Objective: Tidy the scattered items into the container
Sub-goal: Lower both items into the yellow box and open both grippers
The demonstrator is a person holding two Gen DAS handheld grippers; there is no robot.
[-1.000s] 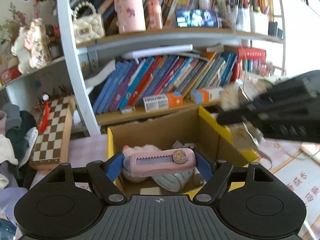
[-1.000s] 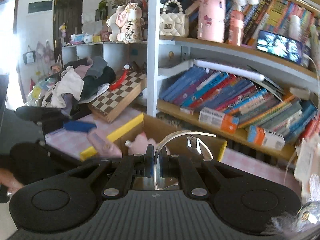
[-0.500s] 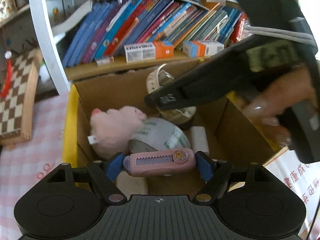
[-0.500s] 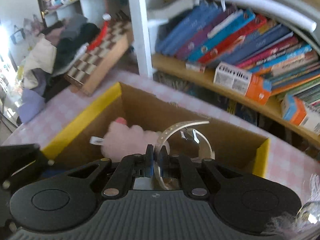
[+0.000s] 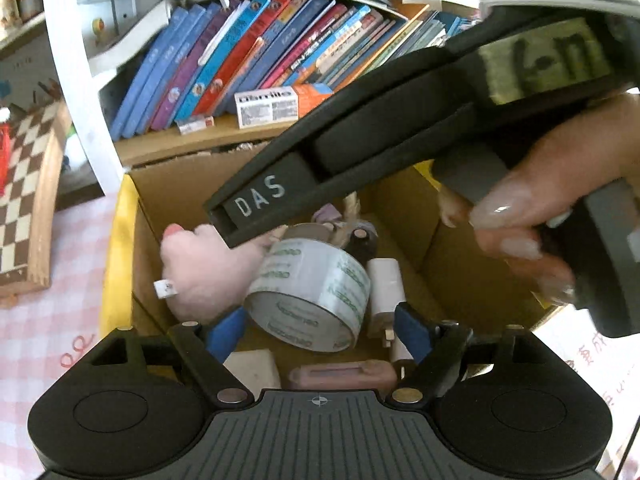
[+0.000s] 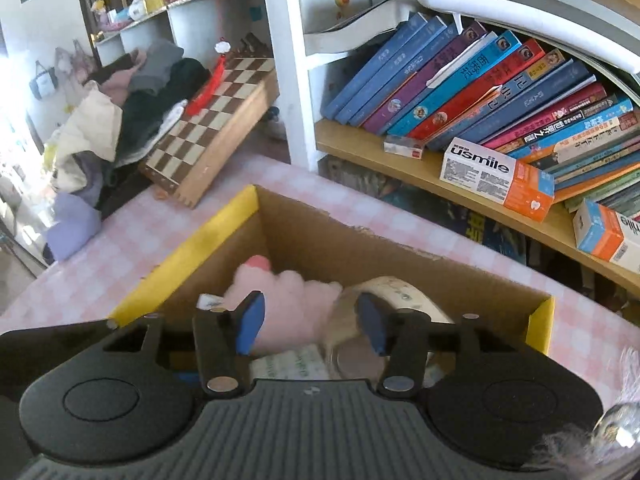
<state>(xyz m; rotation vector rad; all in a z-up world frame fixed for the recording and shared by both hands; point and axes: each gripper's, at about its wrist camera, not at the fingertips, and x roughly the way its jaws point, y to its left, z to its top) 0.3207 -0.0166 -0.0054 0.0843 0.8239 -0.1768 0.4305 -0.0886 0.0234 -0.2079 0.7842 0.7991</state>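
Pink cutter lies on the box floor beside tape roll, plush, white plug. My left gripper and right gripper jaws are wide, empty. I should lift both straight up, clear of the cardboard walls.

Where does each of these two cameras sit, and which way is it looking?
Left wrist: on the left gripper, looking down into the cardboard box; its open fingers, the right gripper and a hand show.
Right wrist: on the right gripper, facing box and bookshelf; its open fingers show.
Shared: box, pink plush toy, tape roll.
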